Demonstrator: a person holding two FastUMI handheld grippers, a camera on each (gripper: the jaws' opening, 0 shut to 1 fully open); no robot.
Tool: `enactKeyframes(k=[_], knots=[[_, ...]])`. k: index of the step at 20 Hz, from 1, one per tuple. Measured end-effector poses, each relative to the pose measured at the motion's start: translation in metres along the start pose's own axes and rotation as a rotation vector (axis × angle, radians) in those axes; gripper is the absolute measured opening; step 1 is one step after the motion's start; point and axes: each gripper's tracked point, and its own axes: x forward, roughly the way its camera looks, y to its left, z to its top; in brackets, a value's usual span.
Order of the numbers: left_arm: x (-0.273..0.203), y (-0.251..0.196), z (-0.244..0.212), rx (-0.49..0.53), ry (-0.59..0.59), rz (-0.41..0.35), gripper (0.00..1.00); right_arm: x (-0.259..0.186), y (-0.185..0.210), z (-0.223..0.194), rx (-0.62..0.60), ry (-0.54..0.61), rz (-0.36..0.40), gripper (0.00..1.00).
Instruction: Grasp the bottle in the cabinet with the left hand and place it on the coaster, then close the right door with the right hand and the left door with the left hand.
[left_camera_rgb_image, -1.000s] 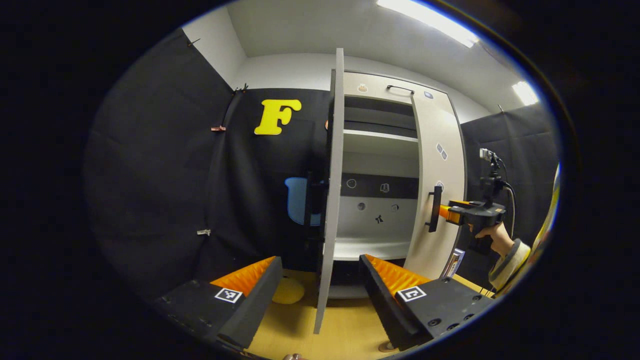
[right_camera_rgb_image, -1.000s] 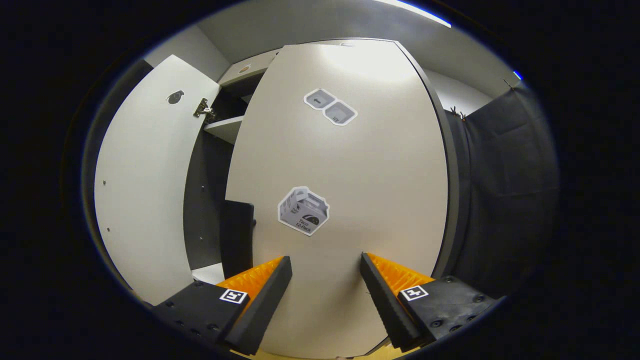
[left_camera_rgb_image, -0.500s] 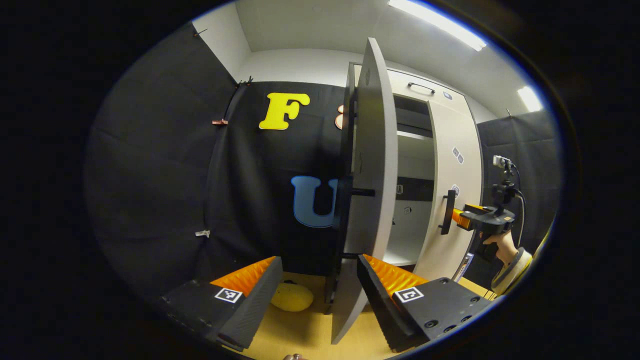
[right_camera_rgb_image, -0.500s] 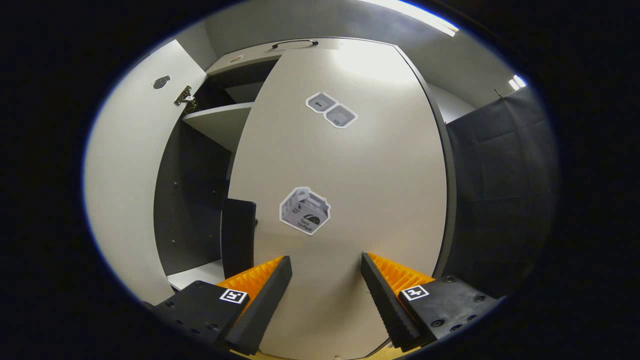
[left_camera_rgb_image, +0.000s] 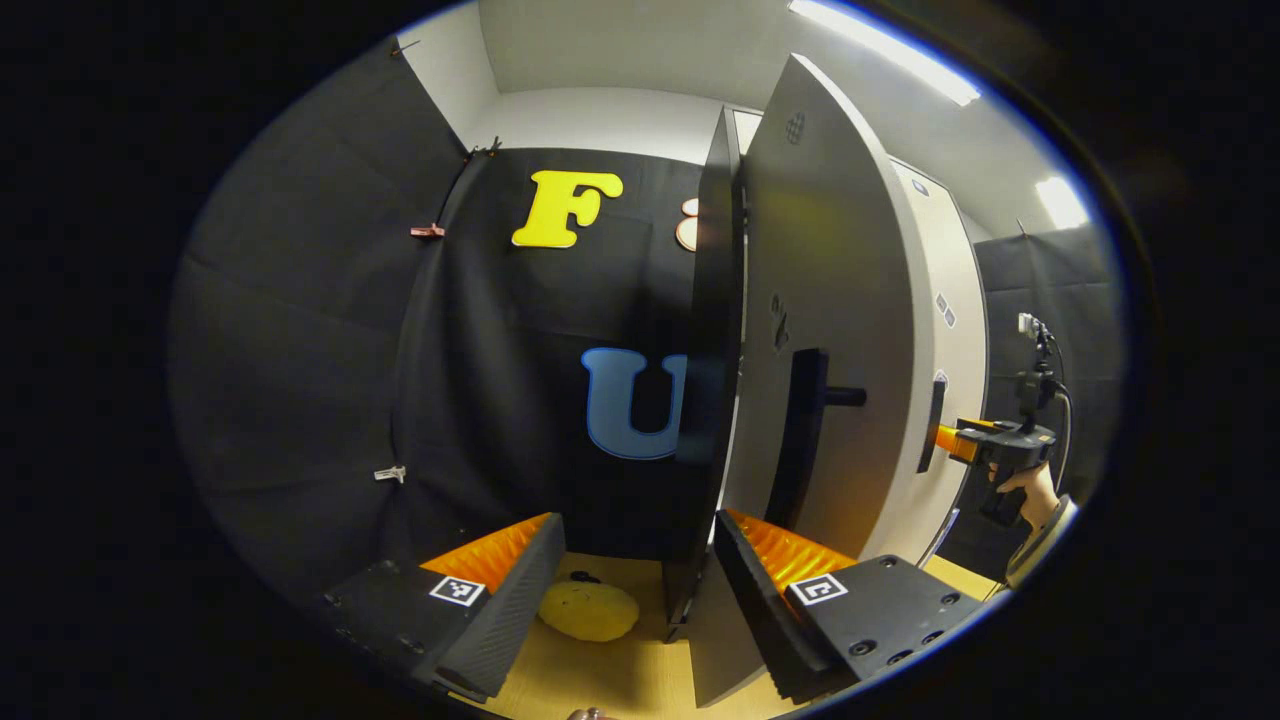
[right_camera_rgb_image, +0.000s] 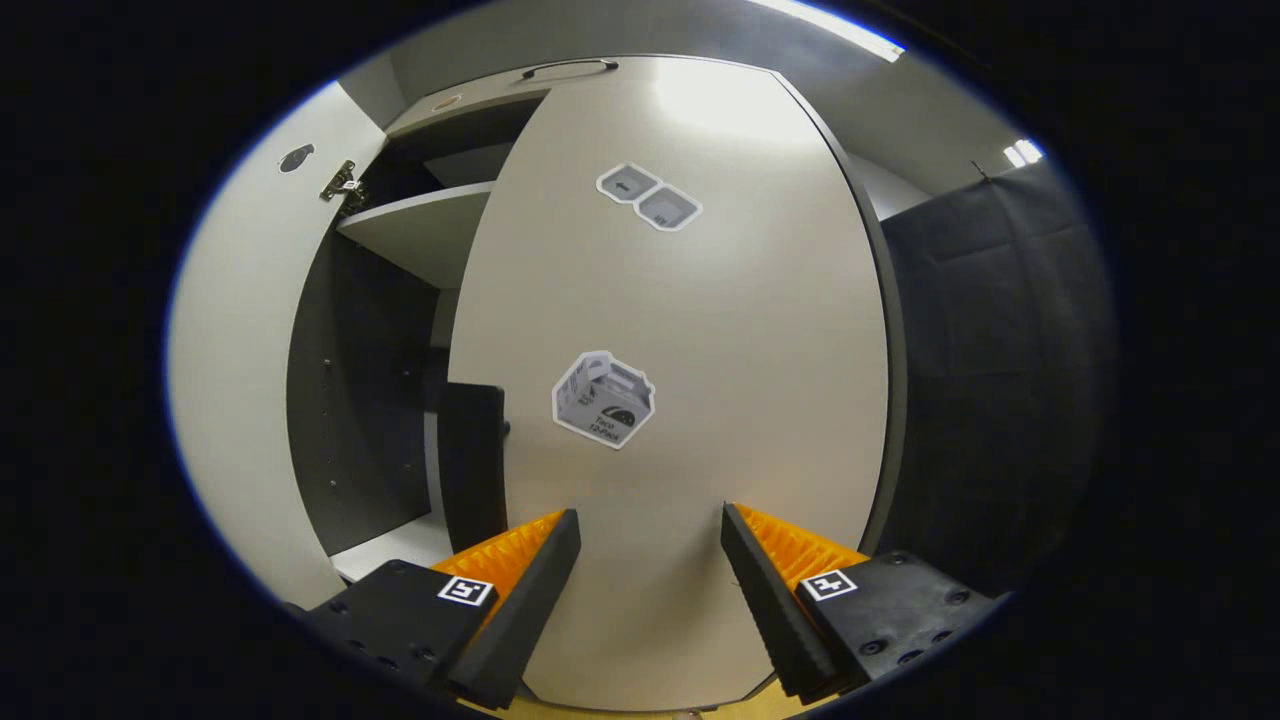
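Left claw (left_camera_rgb_image: 635, 590): my left claw is spread wide and grips nothing; the left door's lower edge stands just off its right finger.
Right claw (right_camera_rgb_image: 645, 590): my right claw is also spread and empty, its fingers close up against the face of the right door; I cannot tell whether they touch it. In the left gripper view it sits far off to my right (left_camera_rgb_image: 950, 437), by that door's handle.
Left door (left_camera_rgb_image: 830, 330): half swung, its outer face turned toward my left claw; its long axis is upright, its free edge points away from me to the right, toward the right door.
Left door handle (left_camera_rgb_image: 803, 440): a dark upright bar, ahead of and just above my right finger.
Right door (right_camera_rgb_image: 670, 380): nearly shut, long axis upright; a gap to the shelves is open on the left of my right claw.
Right door handle (right_camera_rgb_image: 472, 465): upright bar just ahead of my right claw's left finger.
Coaster (left_camera_rgb_image: 588, 610): the yellow disc lies flat on the counter (left_camera_rgb_image: 610, 675), between and just beyond my left claw's fingers; I see no bottle on it from here.
Bottle: I cannot tell where it stands.
Risk, doors: if the left door arrives before the right one is home, I judge the edges could clash.
Risk, claw: my right finger may catch the left door's bottom corner or handle and slip off.
Risk, coaster: a low sweep of my left claw could drag it.
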Motion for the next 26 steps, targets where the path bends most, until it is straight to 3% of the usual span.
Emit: enactKeyframes(k=[6, 13, 18, 19, 21, 25, 26], knots=[[0.001, -0.01, 0.001, 0.0, -0.015, -0.06, 0.94, -0.065, 0.006, 0.009, -0.027, -0.019, 0.046, 0.95], [0.001, -0.037, 0.0, 0.022, 0.001, -0.142, 0.93, -0.104, -0.01, 0.009, -0.031, -0.018, 0.014, 0.97], [0.008, -0.089, -0.006, 0.019, 0.017, -0.235, 0.93, -0.107, -0.022, 0.005, -0.047, 0.011, 0.019, 0.97], [0.011, -0.1, -0.006, 0.018, 0.017, -0.25, 0.97, -0.107, -0.025, 0.01, -0.051, -0.001, 0.024, 0.97], [0.016, -0.122, -0.006, 0.024, 0.014, -0.281, 0.92, -0.104, -0.033, 0.016, -0.07, -0.014, 0.028, 0.97], [0.032, -0.168, -0.011, -0.031, 0.007, -0.349, 0.93, -0.104, -0.049, 0.017, -0.071, -0.015, 0.046, 0.98], [0.037, -0.181, -0.009, -0.043, 0.002, -0.373, 0.96, -0.103, -0.055, 0.016, -0.071, -0.014, 0.046, 0.97]])
